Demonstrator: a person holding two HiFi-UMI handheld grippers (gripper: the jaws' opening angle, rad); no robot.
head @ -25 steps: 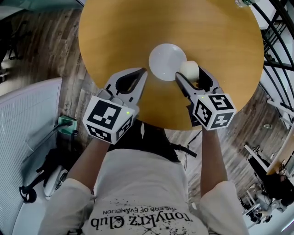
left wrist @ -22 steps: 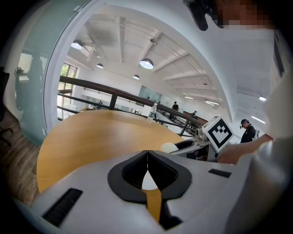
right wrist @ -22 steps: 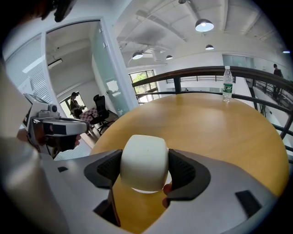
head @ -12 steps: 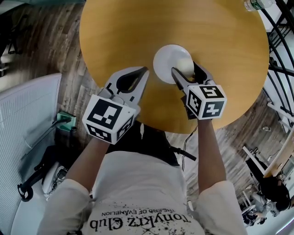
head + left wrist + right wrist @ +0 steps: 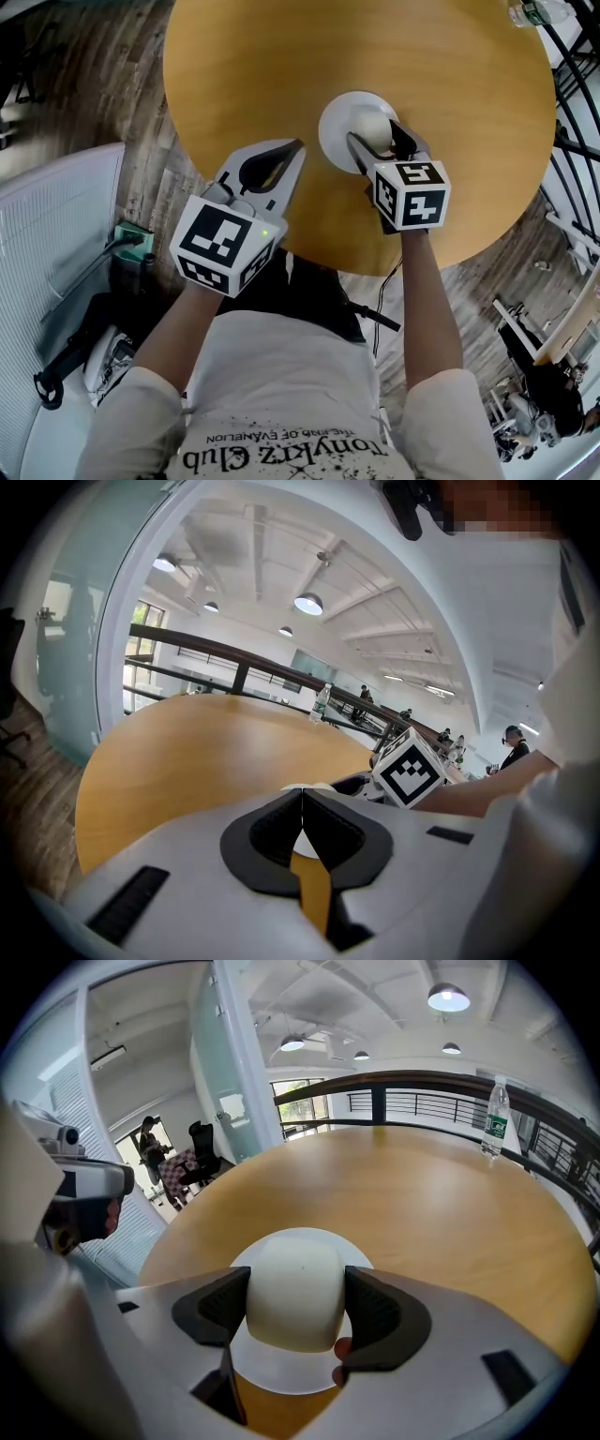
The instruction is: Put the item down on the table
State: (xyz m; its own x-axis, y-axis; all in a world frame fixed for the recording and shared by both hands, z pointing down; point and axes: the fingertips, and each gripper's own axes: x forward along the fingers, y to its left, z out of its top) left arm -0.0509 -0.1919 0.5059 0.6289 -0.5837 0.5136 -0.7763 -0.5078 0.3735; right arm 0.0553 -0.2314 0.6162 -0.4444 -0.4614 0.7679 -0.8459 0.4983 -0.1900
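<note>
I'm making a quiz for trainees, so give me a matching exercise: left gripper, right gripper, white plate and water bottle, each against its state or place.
1 left gripper
2 right gripper
3 white plate
4 water bottle

A upright near the table's far edge
B shut on the cream rounded item
C shut, nothing between its jaws
D on the table, below the held item

Pairs: 1-C, 2-B, 3-D, 4-A

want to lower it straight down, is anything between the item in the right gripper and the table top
Yes. A white plate lies on the table directly under the cream item that the right gripper holds. Straight down, it would likely land on the plate, not the bare wood beside it.
</note>
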